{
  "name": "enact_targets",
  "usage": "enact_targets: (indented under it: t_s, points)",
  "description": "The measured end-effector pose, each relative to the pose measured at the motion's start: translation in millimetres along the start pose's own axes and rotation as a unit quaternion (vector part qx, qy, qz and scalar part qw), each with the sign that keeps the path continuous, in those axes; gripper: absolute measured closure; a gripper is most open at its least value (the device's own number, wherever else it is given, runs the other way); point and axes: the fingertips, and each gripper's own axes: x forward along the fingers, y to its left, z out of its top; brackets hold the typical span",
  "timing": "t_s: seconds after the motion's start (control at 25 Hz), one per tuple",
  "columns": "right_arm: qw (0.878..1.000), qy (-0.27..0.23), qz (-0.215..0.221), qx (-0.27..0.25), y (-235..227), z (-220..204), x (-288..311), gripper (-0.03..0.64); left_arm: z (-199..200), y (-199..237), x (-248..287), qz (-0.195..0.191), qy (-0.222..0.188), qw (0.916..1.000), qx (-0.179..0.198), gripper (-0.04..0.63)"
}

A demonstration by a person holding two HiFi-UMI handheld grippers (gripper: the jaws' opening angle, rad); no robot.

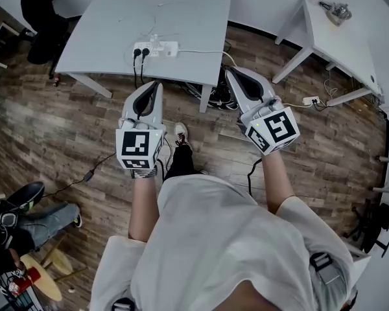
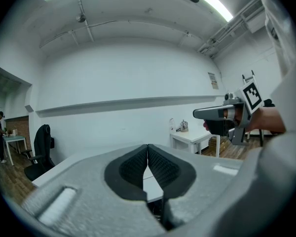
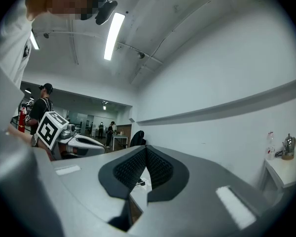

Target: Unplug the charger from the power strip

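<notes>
Table edge: the near edge of the grey table (image 1: 110, 18) ran across the head view just ahead of both gripper tips, with a leg under each near corner
Power strip: the white power strip (image 1: 157, 48) lay flat on the table, just inside that near edge and slightly left of centre
Charger: a small white block, taken for the charger (image 1: 157, 41), sat on the strip's middle; a thin white lead ran up the tabletop from it
Black plugs: two black plugs (image 1: 141, 53) filled the strip's left end, their leads dropping over the edge
Open room: bare wooden floor (image 1: 84, 128) spread left and right of the person; a second white table (image 1: 340, 41) stood well apart at right, a black chair (image 1: 42, 18) at far left, a seated person (image 1: 32, 219) at lower left
Left gripper: the left gripper (image 1: 157, 84) (image 2: 148, 147) was held about level, forearm straight out, tip just below the strip at the table's edge
Left jaws: pads pressed together, nothing between them
Right gripper: the right gripper (image 1: 231, 72) (image 3: 145, 149) was level, tip beside the table's right near corner, apart from the strip
Right jaws: closed tip to tip, empty
</notes>
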Motion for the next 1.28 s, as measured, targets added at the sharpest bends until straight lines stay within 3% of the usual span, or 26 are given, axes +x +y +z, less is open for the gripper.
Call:
enact_targets:
  t_s: [0.56, 0.96, 1.28]
  points:
    - [1.000, 0.028, -0.005, 0.009, -81, -20, 143, 0.615, -11, 99, 129, 0.000, 0.020, 0.9997, -0.014, 0.591]
    - [0.998, 0.059, 0.021, 0.008, -95, -56, 236, 0.615, -44, 150, 188, -0.006, 0.051, 0.9982, -0.030, 0.589]
    - [0.994, 0.106, 0.024, 0.022, -105, -113, 278, 0.614, -92, 169, 220, -0.030, 0.088, 0.9945, -0.048, 0.572]
